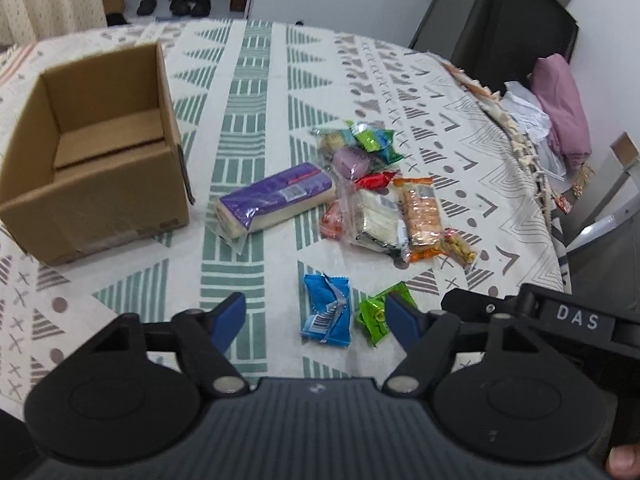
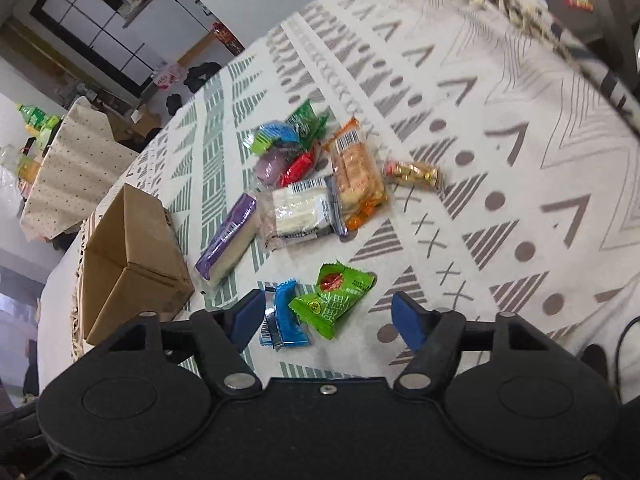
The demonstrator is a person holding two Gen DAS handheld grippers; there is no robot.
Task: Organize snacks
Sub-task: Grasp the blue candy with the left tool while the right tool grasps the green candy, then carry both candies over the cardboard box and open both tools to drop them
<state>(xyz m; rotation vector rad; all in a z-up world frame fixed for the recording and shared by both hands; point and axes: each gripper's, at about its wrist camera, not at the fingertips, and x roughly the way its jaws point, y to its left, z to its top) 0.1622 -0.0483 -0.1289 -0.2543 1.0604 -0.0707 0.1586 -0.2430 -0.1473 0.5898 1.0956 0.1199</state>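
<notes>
I see both tools with fingers spread wide, holding nothing. My left gripper (image 1: 316,312) hangs over the blue packet (image 1: 326,309) and green packet (image 1: 378,312), which lie side by side near the table edge. My right gripper (image 2: 328,314) frames the same pair. Only the left view looks down into the cardboard box (image 1: 100,160), bare inside. Only the right view shows the green packet's red-printed face (image 2: 334,300). The snack pile (image 1: 376,196) lies right of the box on the patterned cloth (image 1: 256,80).

Bright, even indoor light, soft shadows, heavy fisheye warp (edges esp. blurry).
</notes>
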